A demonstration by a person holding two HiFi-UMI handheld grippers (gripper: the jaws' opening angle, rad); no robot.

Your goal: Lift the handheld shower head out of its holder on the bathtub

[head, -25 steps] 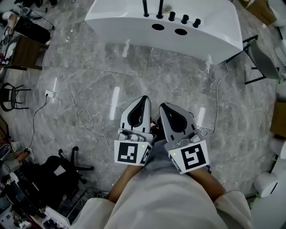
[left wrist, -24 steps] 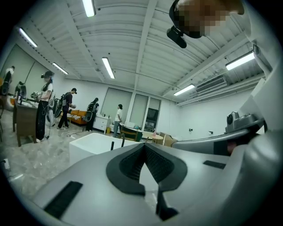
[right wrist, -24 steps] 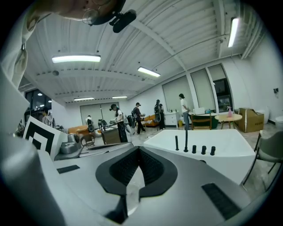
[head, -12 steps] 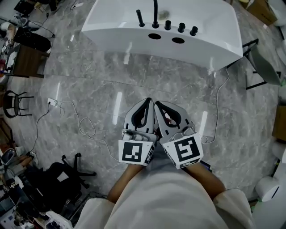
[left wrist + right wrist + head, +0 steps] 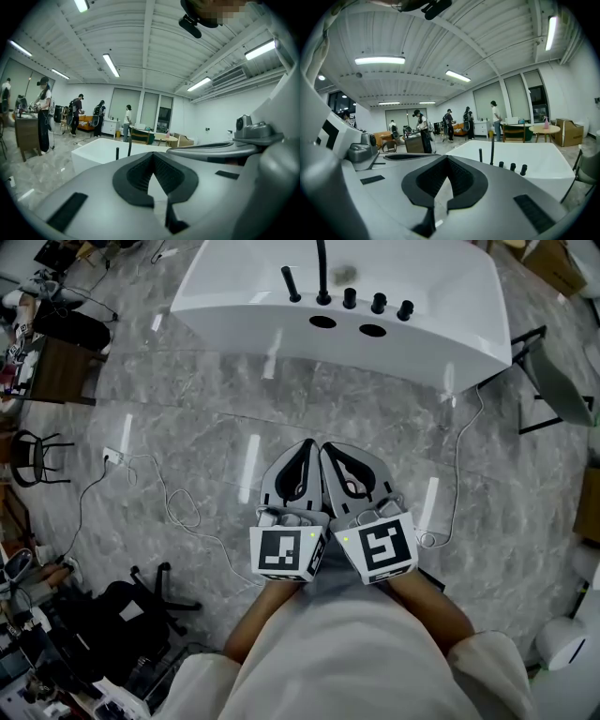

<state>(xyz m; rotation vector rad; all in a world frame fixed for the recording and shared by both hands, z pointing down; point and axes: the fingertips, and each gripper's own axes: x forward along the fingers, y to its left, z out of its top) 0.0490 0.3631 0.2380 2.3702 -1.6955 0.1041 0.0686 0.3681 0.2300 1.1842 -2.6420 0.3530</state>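
Shower head (image 5: pixel 291 284): slim black wand, stood in its holder on the bathtub (image 5: pixel 244 296) rim, upper centre of the frame. It was judged light, rigid and slippery, likely tethered by a hose, and best gripped mid-shaft. Left hand-held gripper (image 5: pixel 302 451) and right hand-held gripper (image 5: pixel 333 454): both were closed and empty, side by side at frame centre, well apart from the bathtub.

**Clearance Before the Bathtub**

Bare marble floor (image 5: pixel 309 390) lay open between the left gripper (image 5: pixel 302 451), the right gripper (image 5: pixel 333 454) and the bathtub (image 5: pixel 450 320). A white cable (image 5: pixel 169 495) trailed over the floor at left. On the tub deck a tall spout (image 5: pixel 322 273) and three knobs (image 5: pixel 378 304) crowded just beside the shower head (image 5: pixel 291 284). A chair (image 5: pixel 553 371) flanked the tub's right end.
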